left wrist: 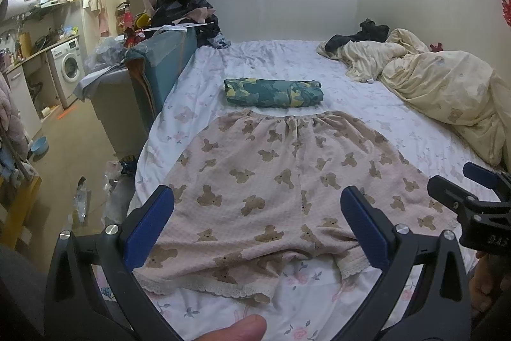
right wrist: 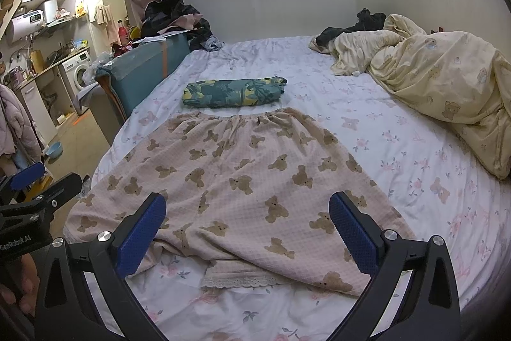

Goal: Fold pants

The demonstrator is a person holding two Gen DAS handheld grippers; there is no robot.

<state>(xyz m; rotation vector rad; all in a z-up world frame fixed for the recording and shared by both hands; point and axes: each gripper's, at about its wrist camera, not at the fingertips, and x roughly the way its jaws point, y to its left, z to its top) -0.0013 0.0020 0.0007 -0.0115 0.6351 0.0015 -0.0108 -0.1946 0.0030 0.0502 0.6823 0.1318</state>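
Pink pants with brown bear print (left wrist: 271, 181) lie spread flat on the bed, waistband at the far end, lace-trimmed leg hems near me; they also show in the right wrist view (right wrist: 242, 178). My left gripper (left wrist: 257, 222) is open and empty, hovering above the left leg's hem. My right gripper (right wrist: 247, 229) is open and empty above the right leg's hem. The right gripper also shows at the right edge of the left wrist view (left wrist: 472, 200). The left gripper also shows at the left edge of the right wrist view (right wrist: 35, 197).
A folded green leaf-print garment (left wrist: 273, 93) lies just beyond the waistband. A crumpled cream duvet (left wrist: 440, 91) and dark clothes (left wrist: 361, 35) fill the bed's far right. The floral sheet (right wrist: 399, 149) covers the bed. A teal box (left wrist: 159, 63) and clutter stand left.
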